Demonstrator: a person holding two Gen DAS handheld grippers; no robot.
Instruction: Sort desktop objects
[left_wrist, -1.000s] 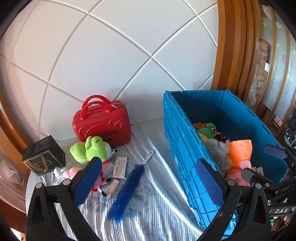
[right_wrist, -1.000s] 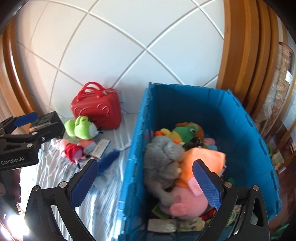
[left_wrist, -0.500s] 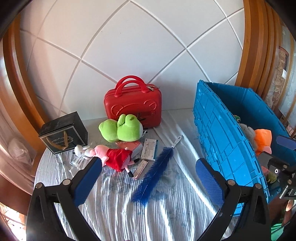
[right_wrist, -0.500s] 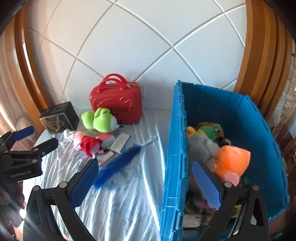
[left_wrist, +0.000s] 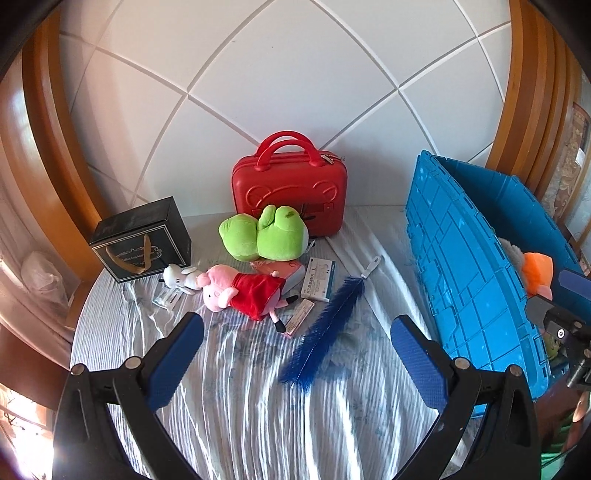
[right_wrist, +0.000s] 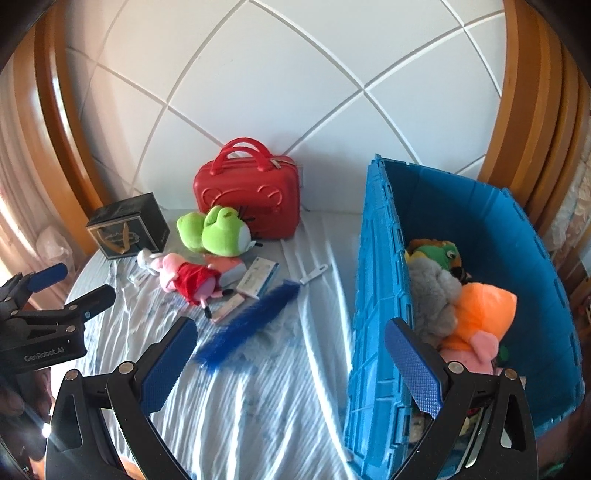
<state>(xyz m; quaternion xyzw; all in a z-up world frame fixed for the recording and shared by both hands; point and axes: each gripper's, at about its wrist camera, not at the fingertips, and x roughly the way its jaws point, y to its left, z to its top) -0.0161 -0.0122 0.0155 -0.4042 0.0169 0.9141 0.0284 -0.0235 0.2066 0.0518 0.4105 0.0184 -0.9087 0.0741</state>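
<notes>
On the striped cloth lie a green frog plush (left_wrist: 264, 232) (right_wrist: 214, 234), a pink pig doll in a red dress (left_wrist: 240, 291) (right_wrist: 184, 277), a small white plush (left_wrist: 179, 277), a blue feather brush (left_wrist: 325, 325) (right_wrist: 247, 323) and flat cartons (left_wrist: 319, 278) (right_wrist: 256, 282). A blue crate (left_wrist: 465, 266) (right_wrist: 376, 280) at the right holds grey, orange and green plush toys (right_wrist: 458, 295). My left gripper (left_wrist: 295, 356) hangs open over the cloth, short of the pig doll and brush. My right gripper (right_wrist: 291, 360) is open, straddling the crate's near wall.
A red hard case (left_wrist: 290, 195) (right_wrist: 247, 197) stands against the white quilted wall. A black gift box (left_wrist: 142, 238) (right_wrist: 127, 225) sits at the table's left edge. Wooden frames flank both sides. The left gripper's body (right_wrist: 40, 317) shows at the right view's left edge.
Both grippers swung left, away from the crate and toward the loose toys. The pig doll, the black box and the red case now sit nearer the middle of both views.
</notes>
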